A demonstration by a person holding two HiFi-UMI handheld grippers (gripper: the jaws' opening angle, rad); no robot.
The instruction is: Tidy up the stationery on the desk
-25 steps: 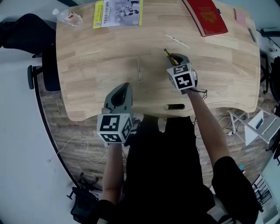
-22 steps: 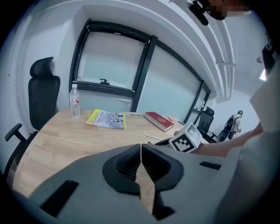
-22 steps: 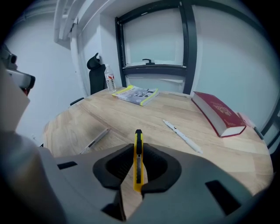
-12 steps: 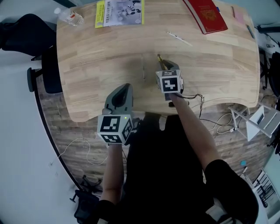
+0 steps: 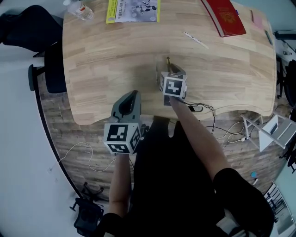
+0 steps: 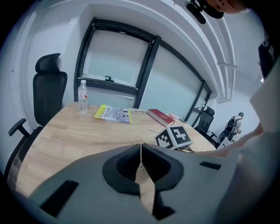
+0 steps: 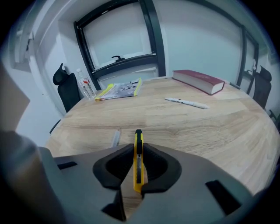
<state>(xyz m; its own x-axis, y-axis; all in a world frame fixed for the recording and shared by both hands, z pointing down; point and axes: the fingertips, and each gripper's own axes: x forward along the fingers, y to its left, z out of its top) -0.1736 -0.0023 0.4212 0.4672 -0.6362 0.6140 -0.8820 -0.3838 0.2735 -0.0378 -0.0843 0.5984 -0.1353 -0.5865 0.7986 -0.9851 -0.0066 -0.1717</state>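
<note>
My right gripper (image 7: 138, 145) is shut on a yellow utility knife (image 7: 138, 157), which stands on edge between the pads with its black tip poking out ahead. In the head view this gripper (image 5: 169, 68) hovers over the middle of the wooden desk (image 5: 101, 69), near the front edge. A grey pen (image 7: 115, 138) lies on the desk just left of the knife's tip. Further back are a white pen (image 7: 187, 102) and a red book (image 7: 199, 81). My left gripper (image 5: 133, 92) hangs at the desk's front edge, shut (image 6: 141, 146) with nothing between its pads.
A yellow-edged booklet (image 5: 134, 10) and a water bottle (image 5: 81, 9) lie at the back left of the desk. A black office chair (image 5: 27, 28) stands off the left side. Cables trail on the floor by the right front corner (image 5: 231, 129).
My right gripper has moved left and a little nearer to the front edge with the knife in it, and it has rolled. The left gripper has shifted only slightly.
</note>
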